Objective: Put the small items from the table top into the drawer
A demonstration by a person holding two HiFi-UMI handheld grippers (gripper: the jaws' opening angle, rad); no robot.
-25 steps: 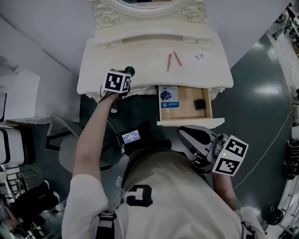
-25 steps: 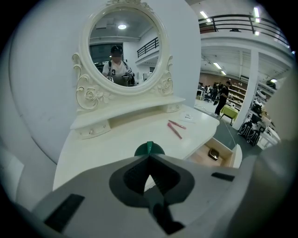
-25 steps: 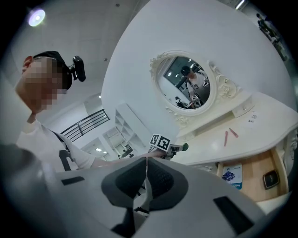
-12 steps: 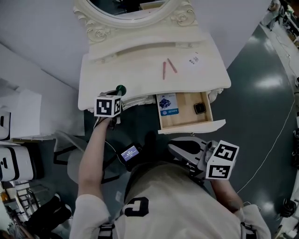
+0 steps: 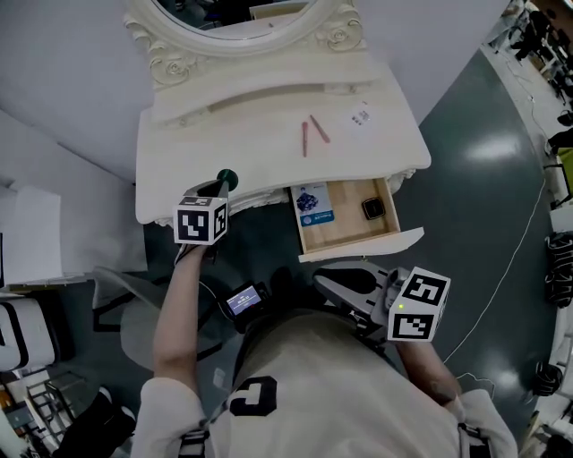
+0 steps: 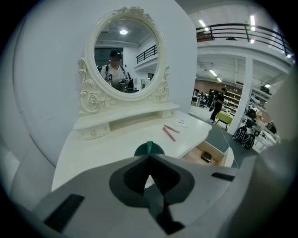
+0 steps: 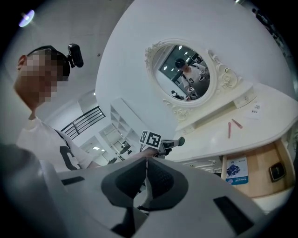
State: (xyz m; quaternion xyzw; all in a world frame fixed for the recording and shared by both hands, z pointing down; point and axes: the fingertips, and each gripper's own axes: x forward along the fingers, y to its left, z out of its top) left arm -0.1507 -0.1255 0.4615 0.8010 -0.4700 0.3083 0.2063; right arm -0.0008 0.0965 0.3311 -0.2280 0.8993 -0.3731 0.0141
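Two pink sticks and a small white card lie on the white dressing table. The wooden drawer stands open at the front right, holding a blue card and a small dark item. My left gripper is shut and empty, its green tip over the table's front left edge. My right gripper is shut and empty, held low in front of the drawer, near the person's body.
An oval mirror in an ornate frame stands at the table's back above a raised shelf. A grey chair is under the left arm. A cable runs over the dark floor at the right.
The head view has shifted, so the table sits higher and more to the left. The left gripper has drawn slightly back toward the table's front edge. Both grippers stay shut.
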